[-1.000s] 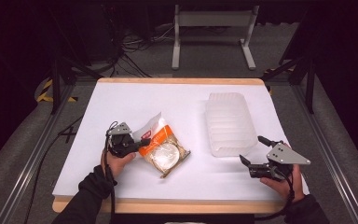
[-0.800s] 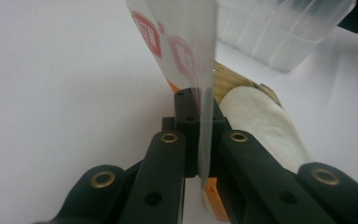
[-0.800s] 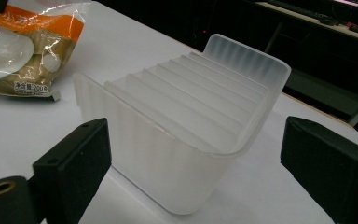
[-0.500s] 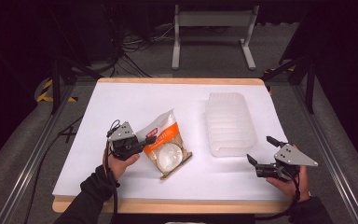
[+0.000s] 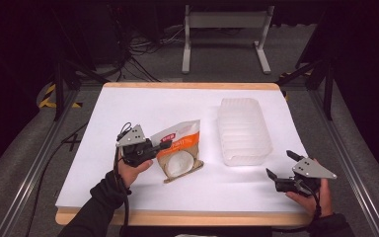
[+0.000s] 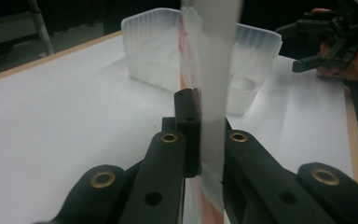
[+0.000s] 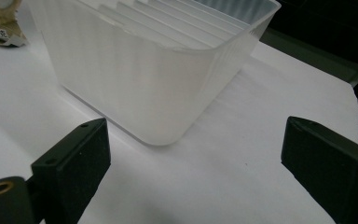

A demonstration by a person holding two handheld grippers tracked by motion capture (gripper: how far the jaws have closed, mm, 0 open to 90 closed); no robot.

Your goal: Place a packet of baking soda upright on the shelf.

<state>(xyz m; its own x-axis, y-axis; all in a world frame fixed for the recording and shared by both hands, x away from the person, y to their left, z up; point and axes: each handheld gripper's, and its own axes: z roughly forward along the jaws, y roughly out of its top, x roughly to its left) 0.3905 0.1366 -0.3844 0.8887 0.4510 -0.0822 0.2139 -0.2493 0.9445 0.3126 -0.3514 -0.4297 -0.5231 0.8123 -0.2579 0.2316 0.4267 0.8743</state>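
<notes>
So far only the pick-up looks done: the left gripper (image 5: 164, 144) has its jaws pressed together on the edge of the snack pouch (image 5: 178, 150), an orange-and-white bag with a round window, which tilts up off the white table (image 5: 148, 111) with its lower end apparently resting there. Seen along those jaws in the left gripper view, the pouch (image 6: 213, 88) stands edge-on between them. Left to do, I judge, is carrying it across and dropping it into the clear plastic bin (image 5: 243, 129), which sits empty well to its right. The right gripper (image 5: 278, 165) hovers near the bin's near corner, jaws spread wide and holding nothing (perhaps ready to steady it). Around the wood-edged table lie grey carpet, cables and a metal stand, all dimly lit.
</notes>
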